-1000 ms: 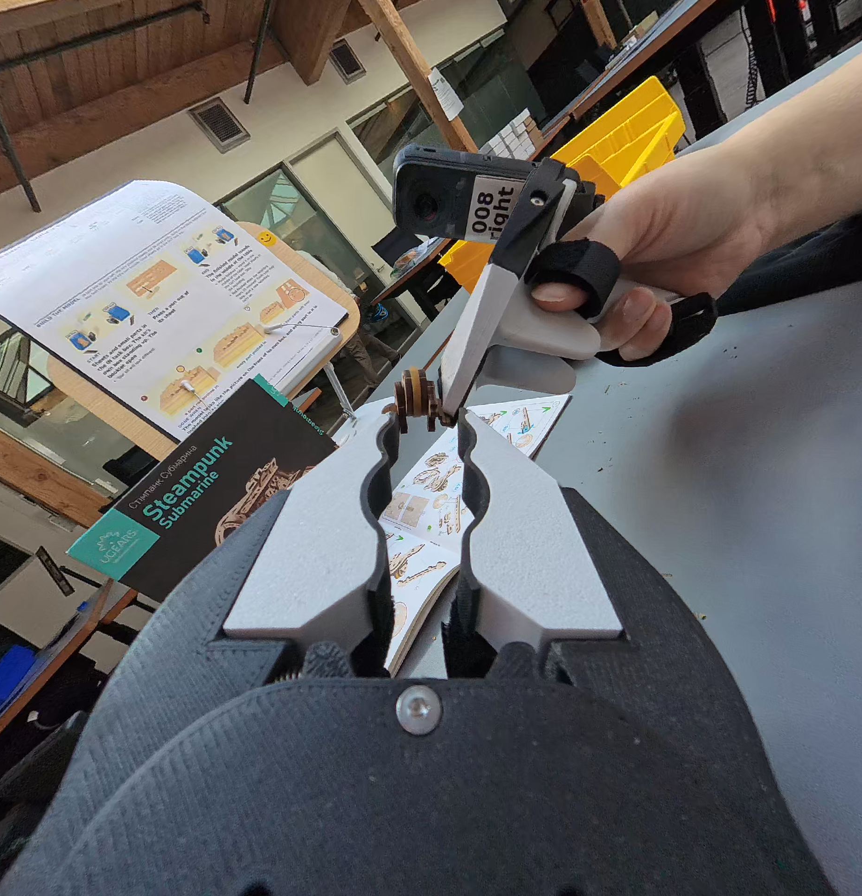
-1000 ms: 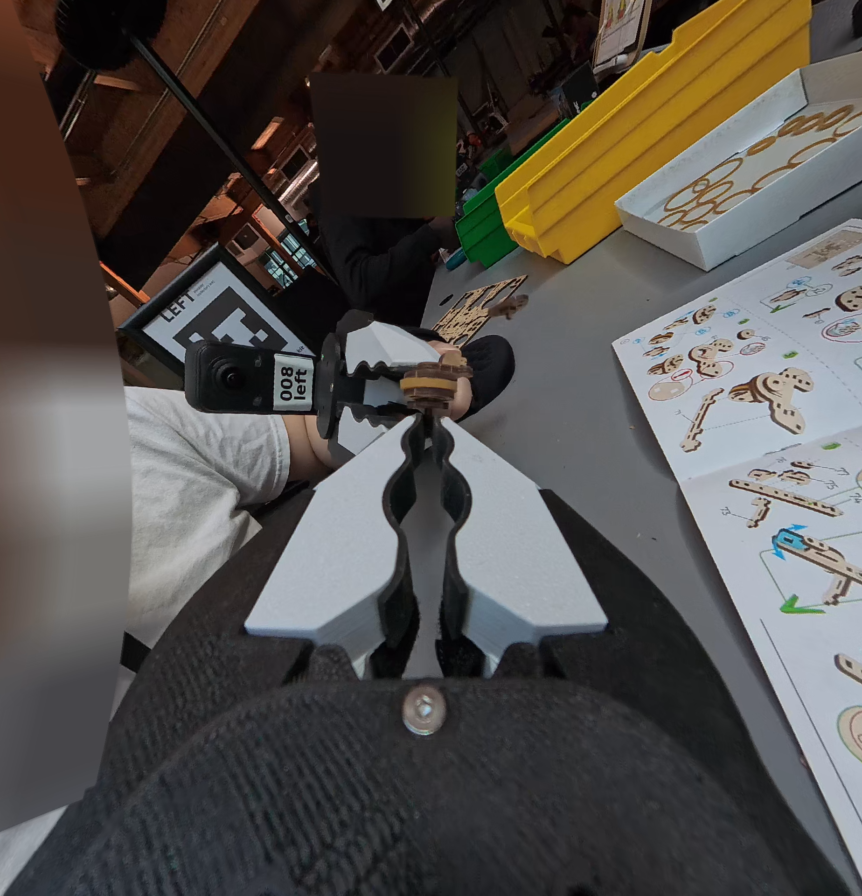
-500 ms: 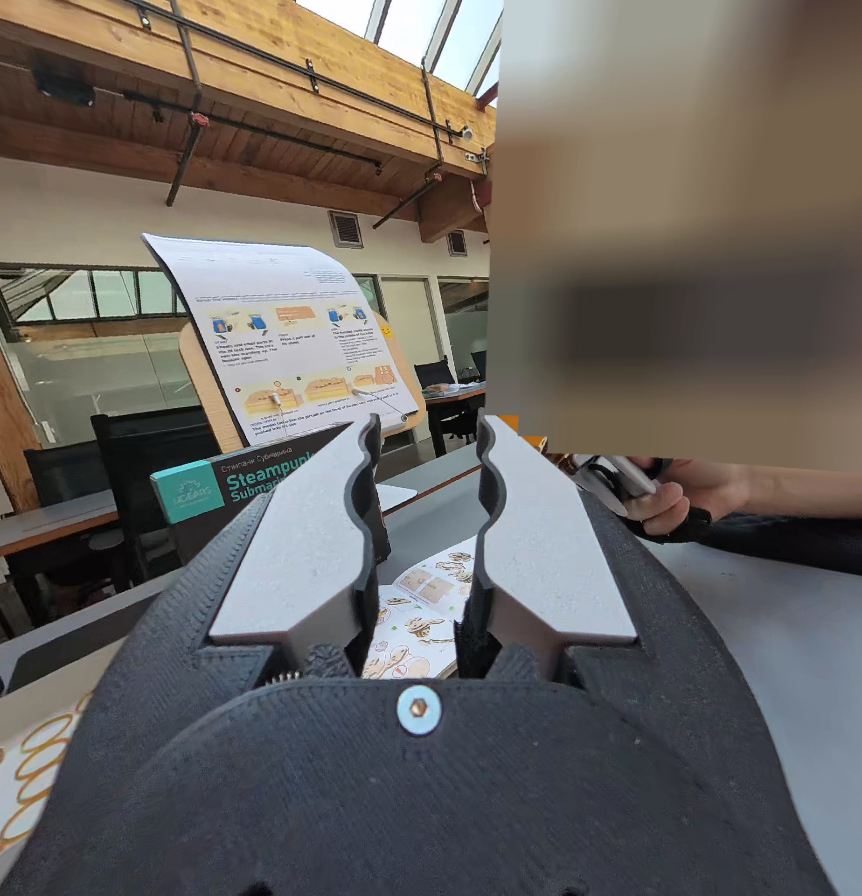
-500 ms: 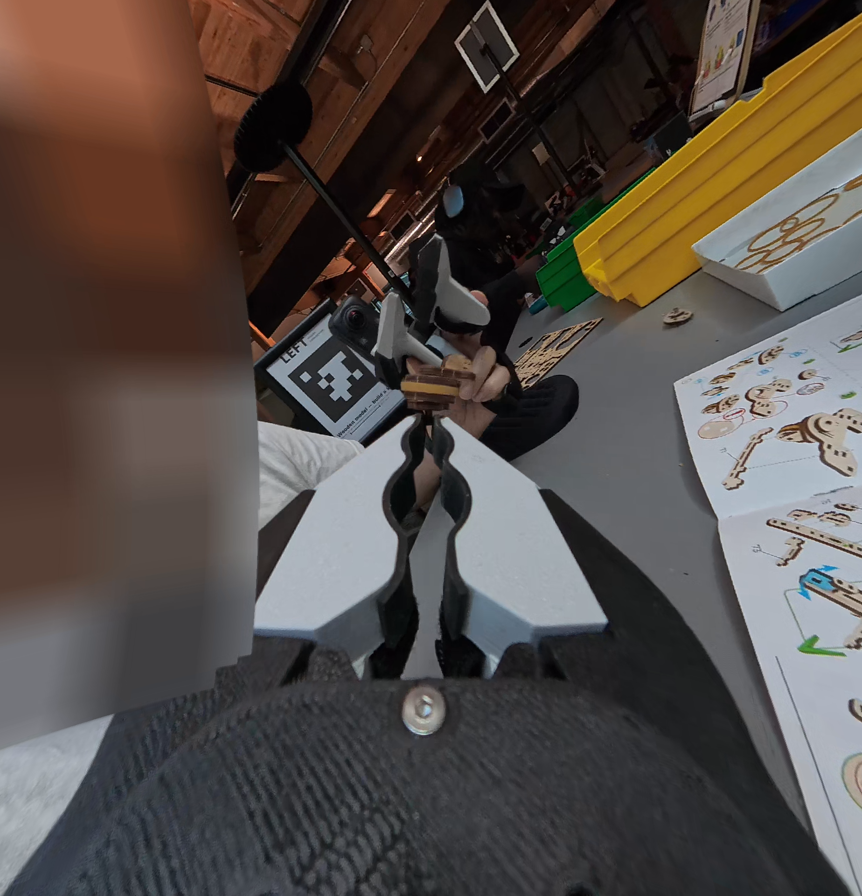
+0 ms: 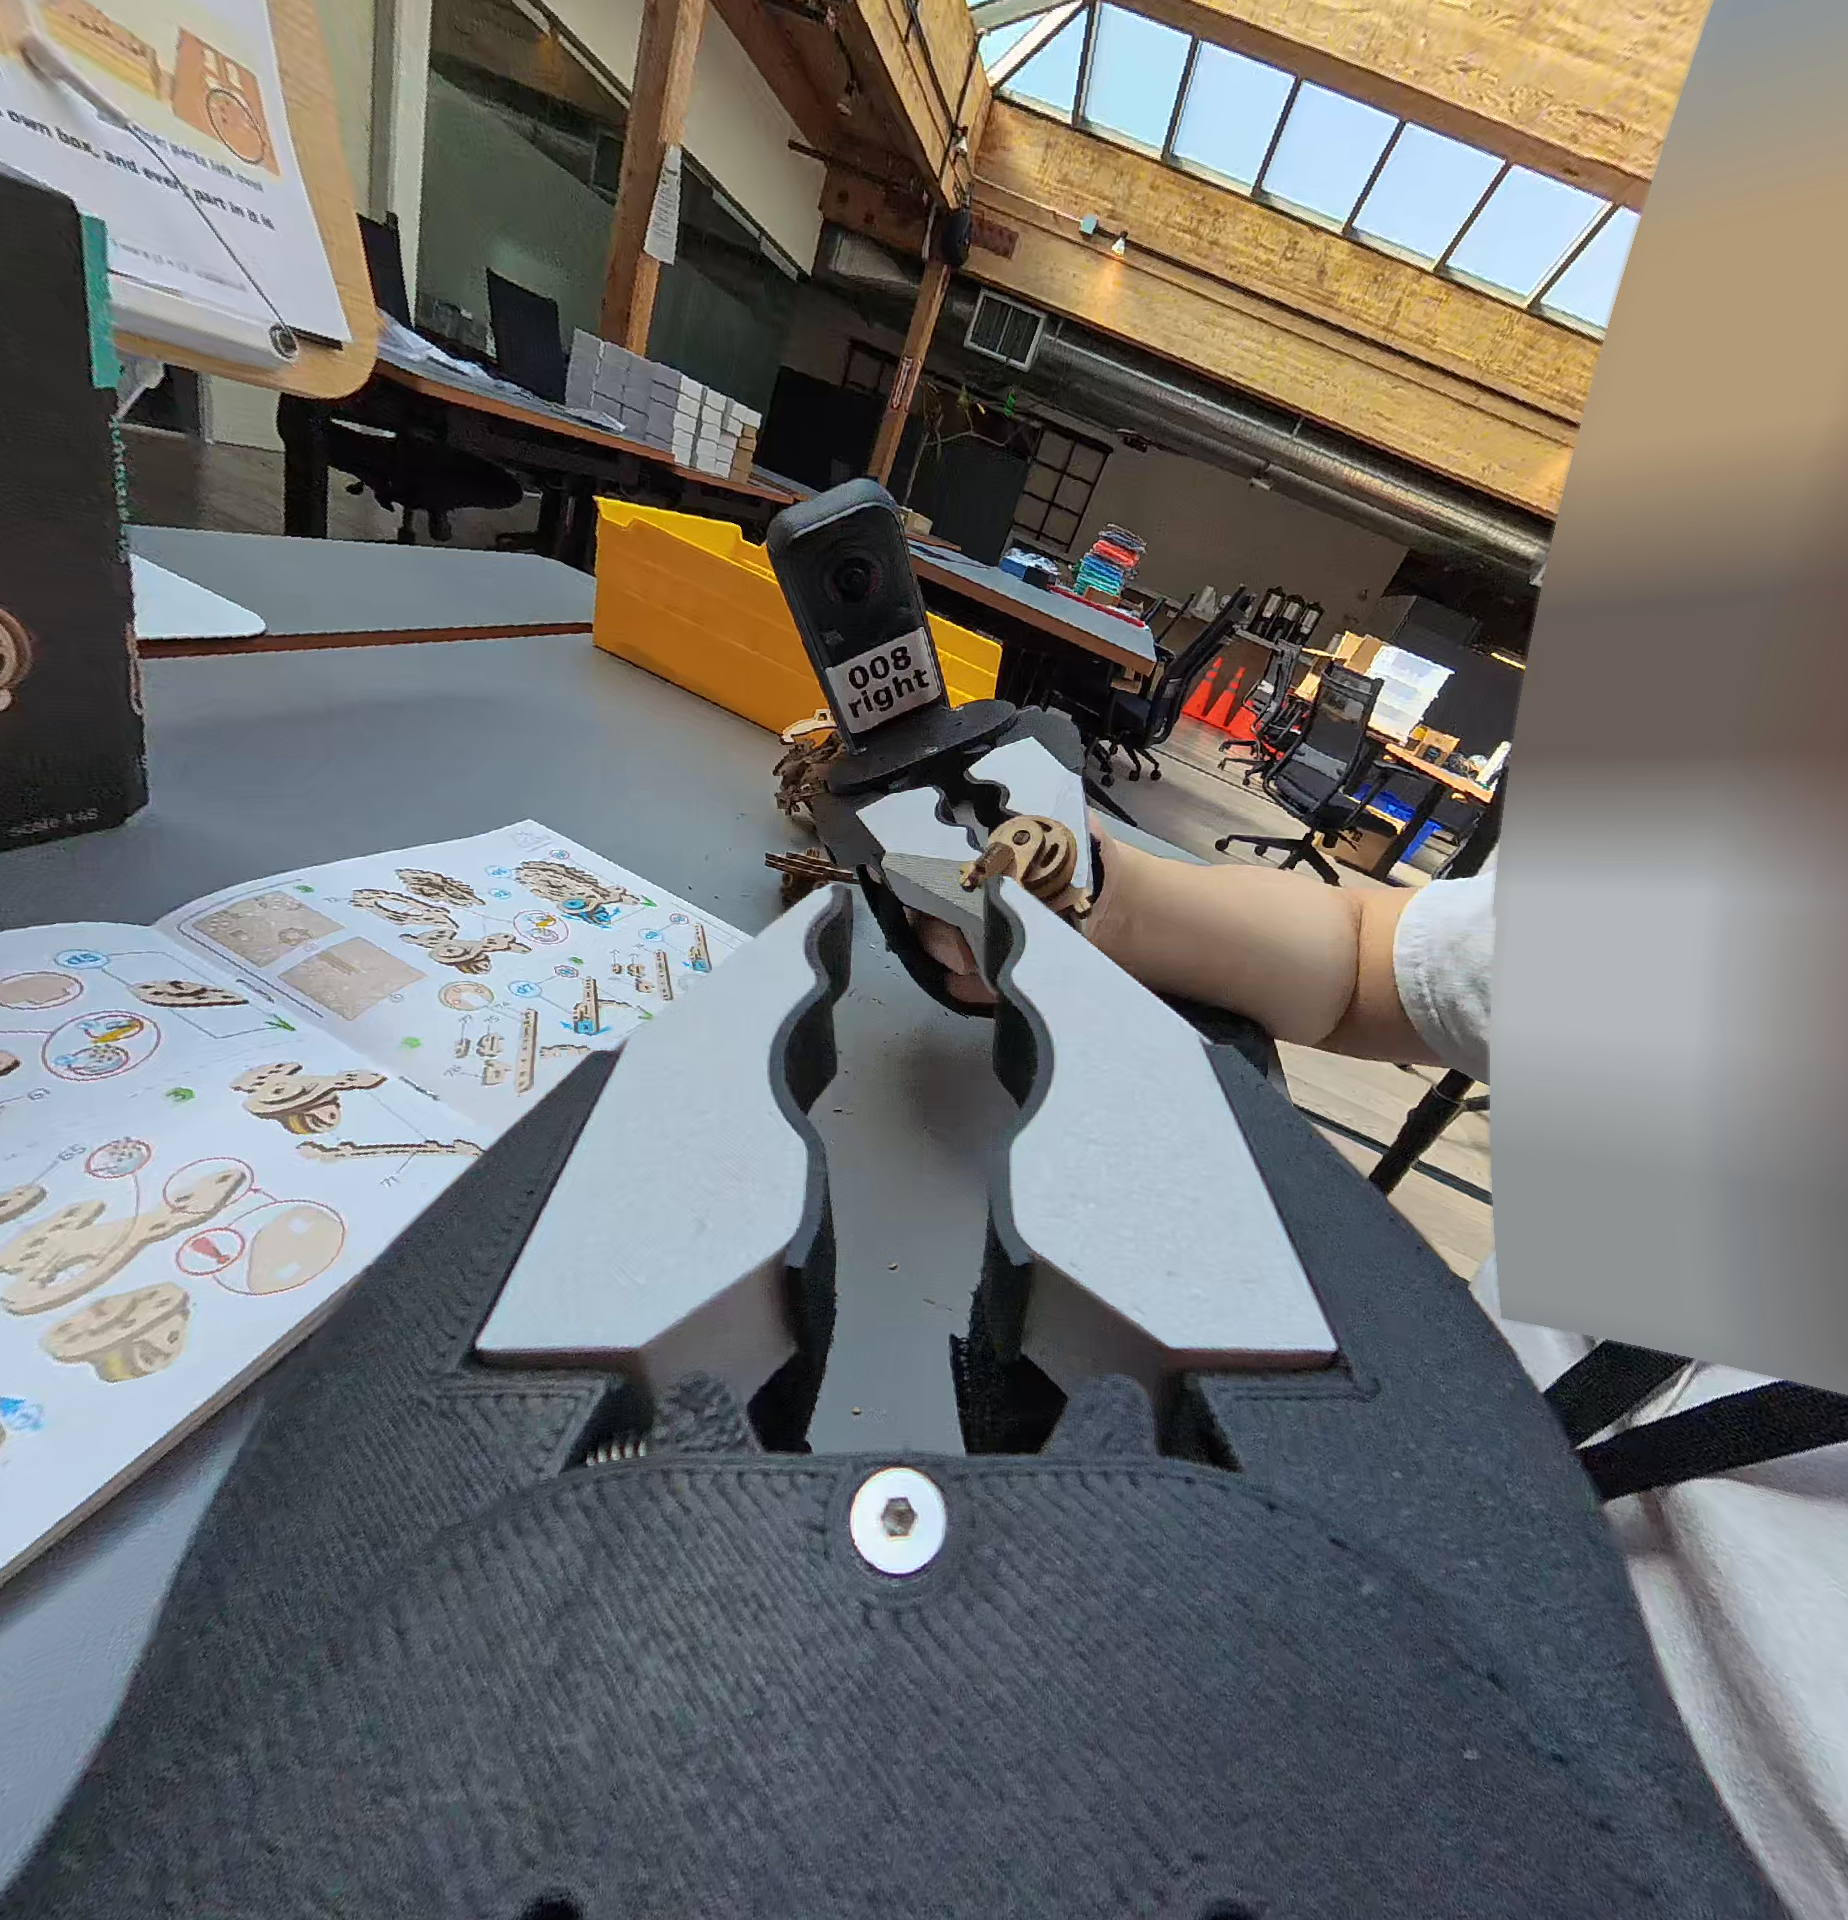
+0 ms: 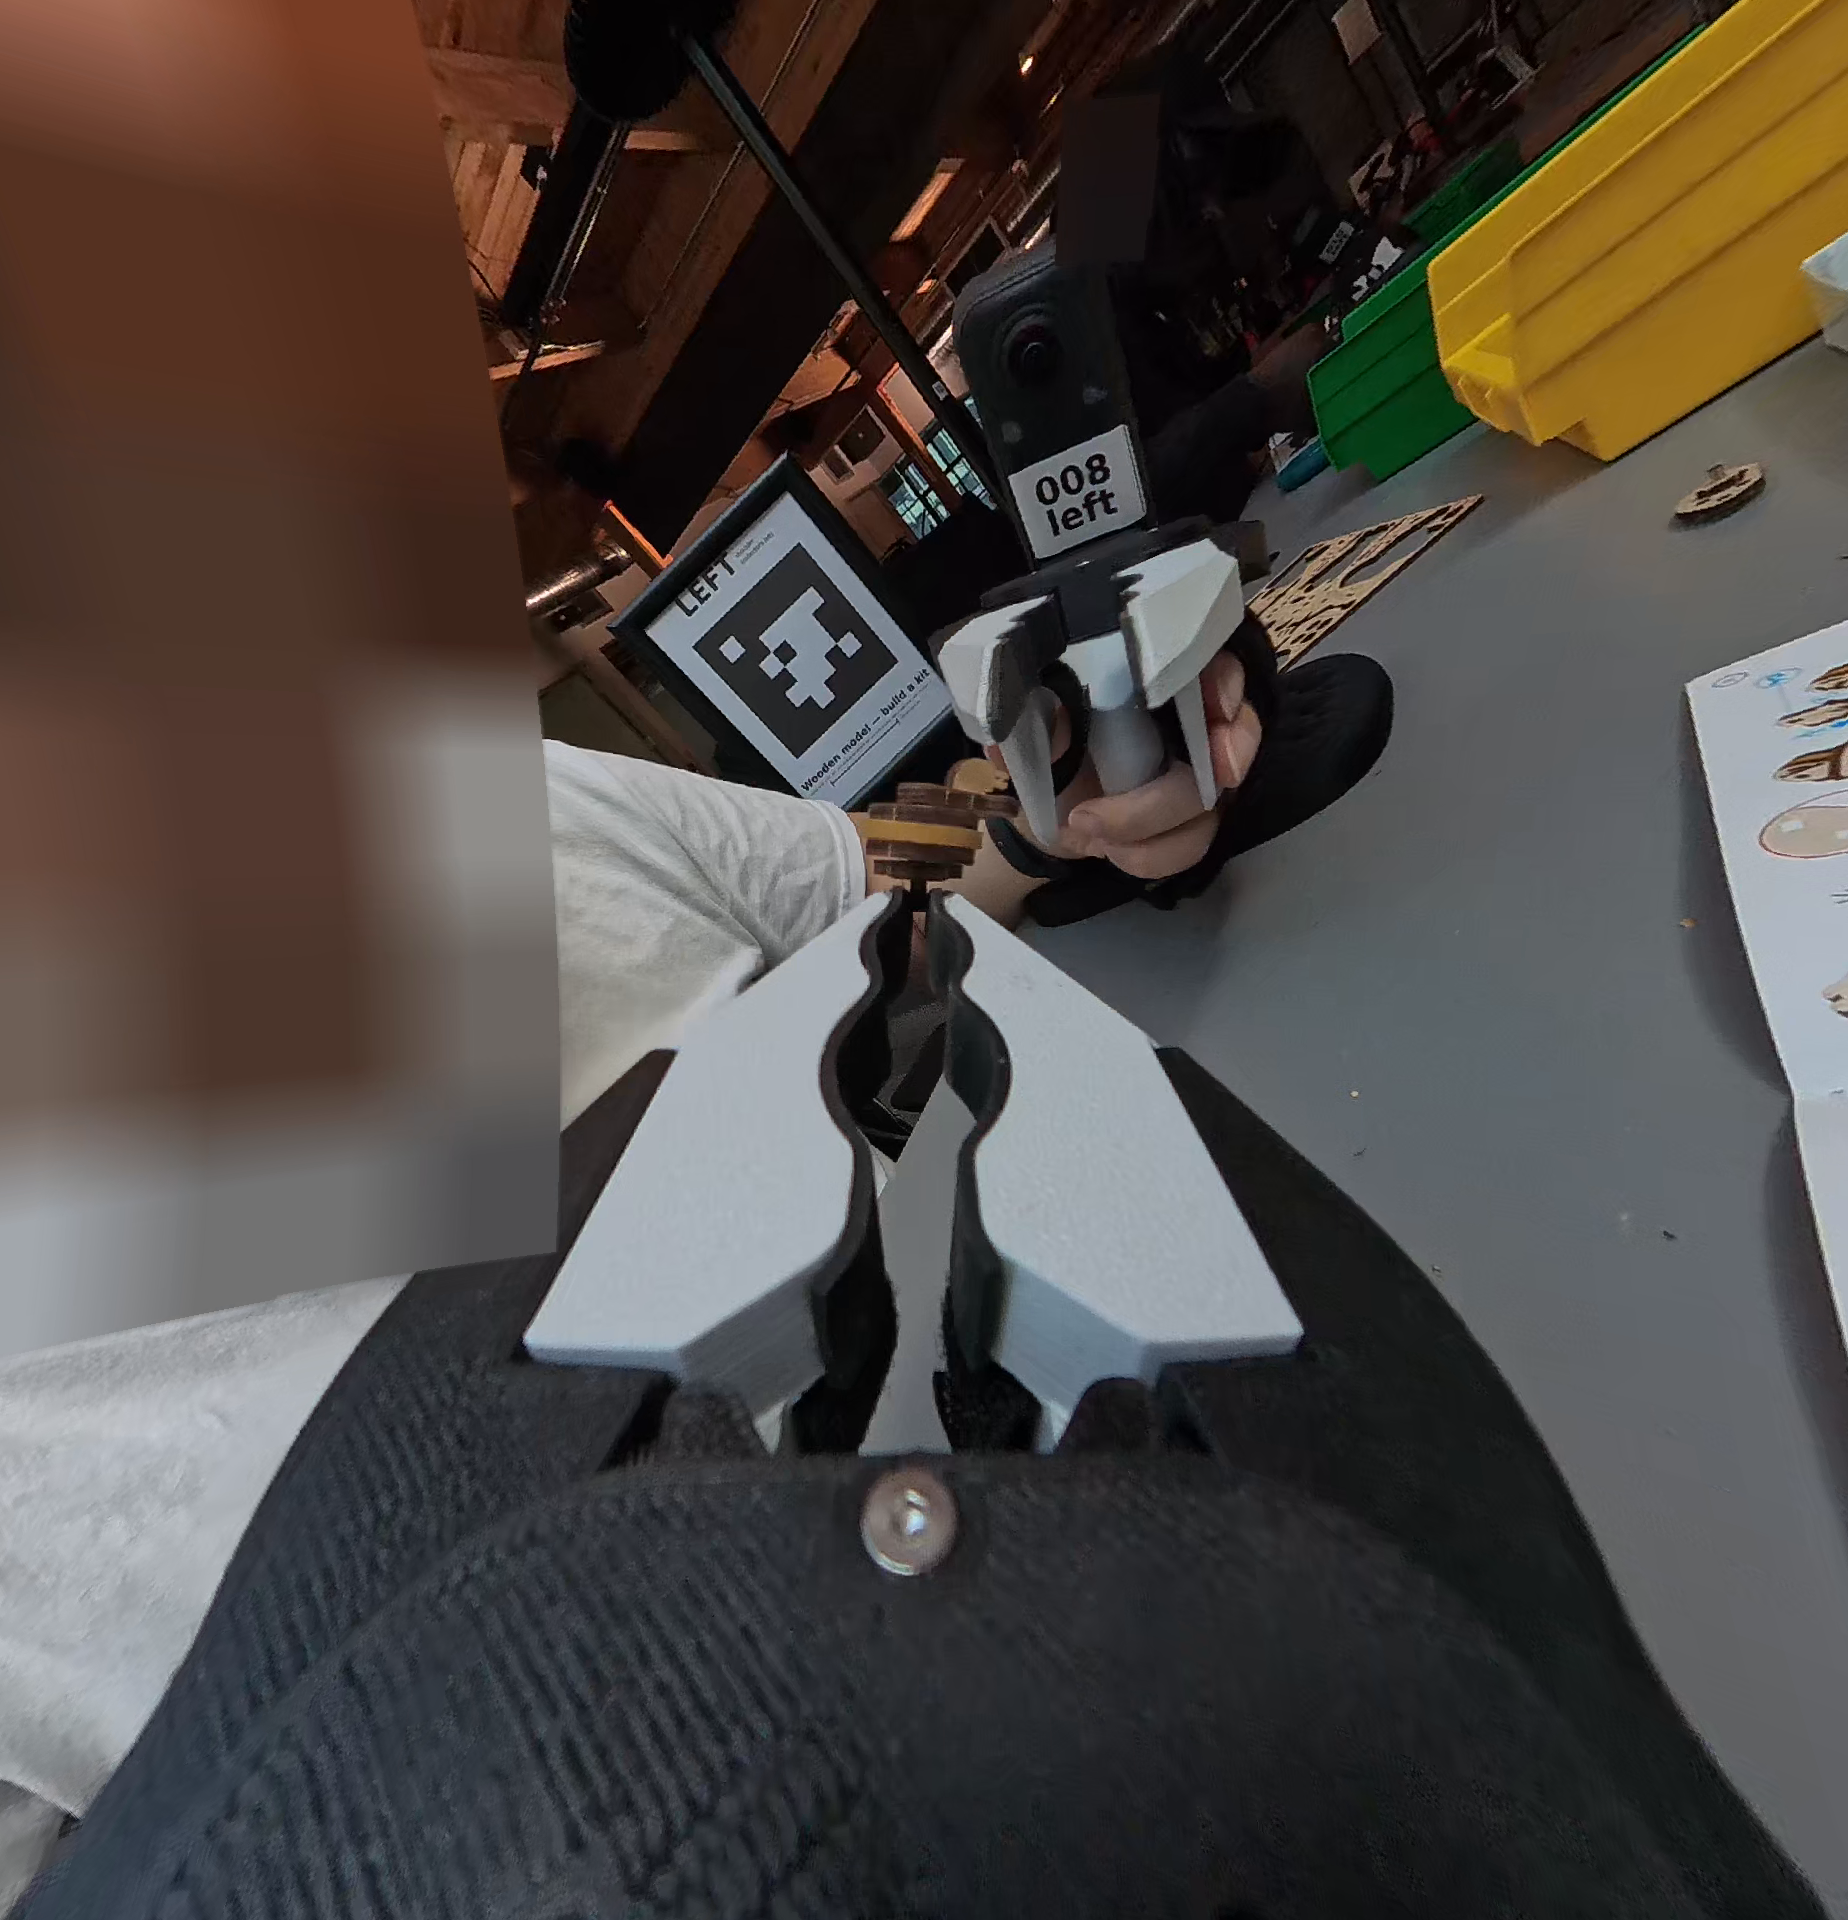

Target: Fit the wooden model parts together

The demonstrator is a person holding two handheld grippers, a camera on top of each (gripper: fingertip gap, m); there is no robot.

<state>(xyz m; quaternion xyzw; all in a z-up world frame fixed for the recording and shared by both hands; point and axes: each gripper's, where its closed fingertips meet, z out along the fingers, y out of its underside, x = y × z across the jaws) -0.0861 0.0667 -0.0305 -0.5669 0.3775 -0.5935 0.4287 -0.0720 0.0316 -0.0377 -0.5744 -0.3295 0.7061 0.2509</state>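
Note:
A small wooden wheel assembly [image 6: 925,831], stacked discs on a thin pin, is held in the air by its pin in my right gripper [image 6: 915,906], which is shut on it. In the left wrist view the same assembly [image 5: 1034,852] shows in the right gripper just beyond my right fingertip. My left gripper [image 5: 920,909] is open and empty, held low over the grey table [image 5: 432,748]. In the right wrist view the left gripper [image 6: 1122,816] is a short way behind and right of the assembly, with its jaws apart and not touching it.
An open instruction booklet [image 5: 276,1039] lies on the table at left, and also shows in the right wrist view [image 6: 1813,831]. A black kit box [image 5: 37,520] and a clipboard [image 5: 172,156] stand behind it. Yellow bins [image 6: 1626,260], green bins [image 6: 1387,384], a wooden parts sheet [image 6: 1356,571] and a marker sign [image 6: 795,665] are farther off. My right fingertips sit around 4 cm from my left ones.
My left gripper opened, left the wooden assembly, drew back and swung round to face the right gripper. My right gripper kept its hold on the assembly and moved apart.

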